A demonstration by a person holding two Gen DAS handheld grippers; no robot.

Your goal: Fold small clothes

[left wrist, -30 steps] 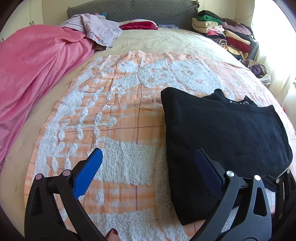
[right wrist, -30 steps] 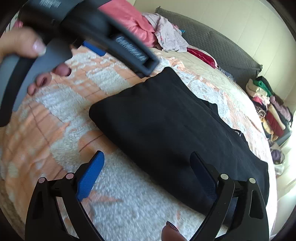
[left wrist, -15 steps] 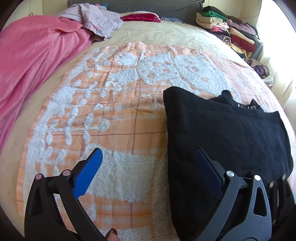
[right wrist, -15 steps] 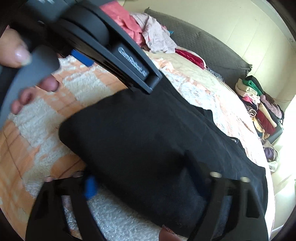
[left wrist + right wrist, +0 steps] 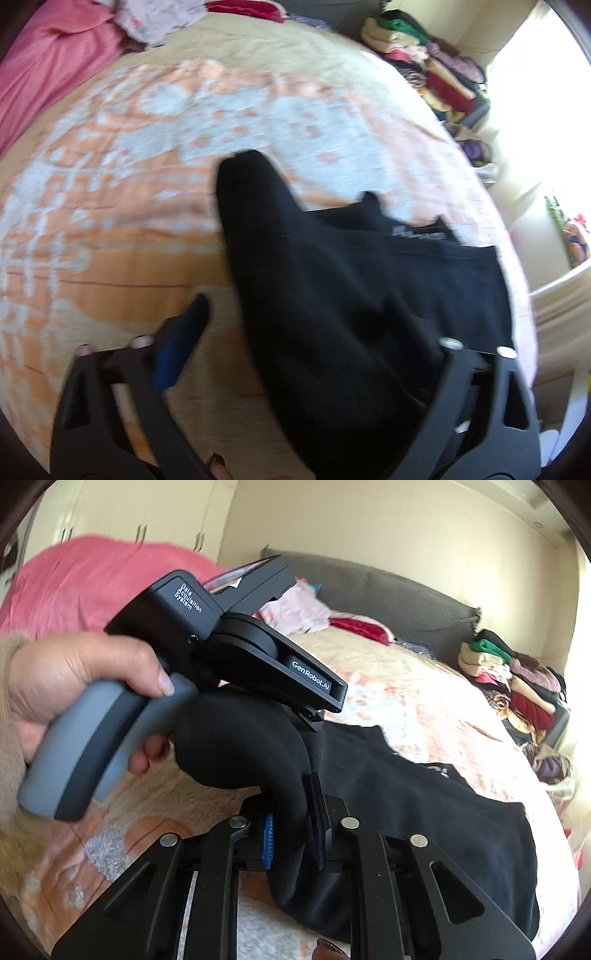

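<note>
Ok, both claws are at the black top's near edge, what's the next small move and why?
Probably finish closing the left claw on the black top: it is closing with cloth between its pads, while the right claw already pinches a lifted fold.

Both wrist cameras looked forward along their jaws, close above the bed [image 5: 258, 66], tilted down toward the black garment [image 5: 332, 295]. Each caught the headboard [image 5: 406, 594] and the clothes pile [image 5: 517, 679] in the upper right

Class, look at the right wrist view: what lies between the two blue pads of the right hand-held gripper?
A fold of the black garment lies pinched in the closing right hand-held gripper, shown in the right wrist view.
</note>
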